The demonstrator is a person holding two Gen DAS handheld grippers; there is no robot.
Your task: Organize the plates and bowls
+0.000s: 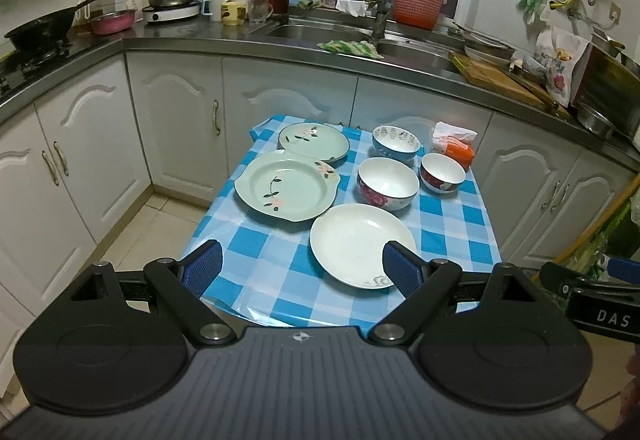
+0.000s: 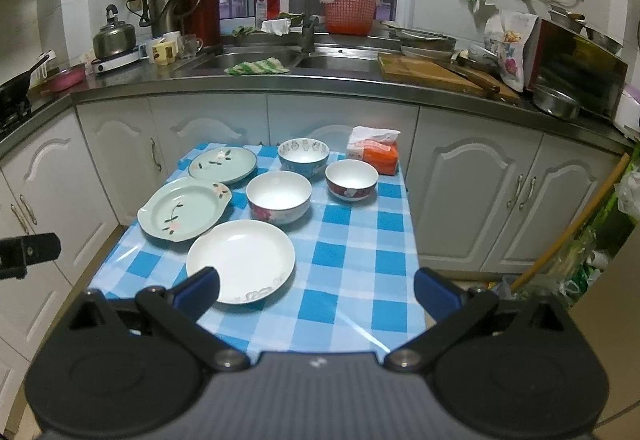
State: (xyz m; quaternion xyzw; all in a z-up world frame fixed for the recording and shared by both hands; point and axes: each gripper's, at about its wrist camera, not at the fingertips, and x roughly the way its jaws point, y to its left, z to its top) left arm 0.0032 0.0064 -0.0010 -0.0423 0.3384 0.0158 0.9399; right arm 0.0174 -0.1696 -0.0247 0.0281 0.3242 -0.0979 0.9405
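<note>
Both my claws hang wide and empty, left claw [image 1: 302, 268] and right claw [image 2: 316, 288], above the white plate [image 2: 241, 261] on the checked table [image 2: 360, 260].

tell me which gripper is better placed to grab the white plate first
Left, probably. The left gripper is open with the white plate next to its right finger; the right gripper is also open but aimed right of the plate.

Dim, cool indoor light; soft glare streaks the glossy tablecloth [image 2: 360, 260]. Both views stay sharp, with fisheye bending cabinets and dark vignetted corners.
</note>
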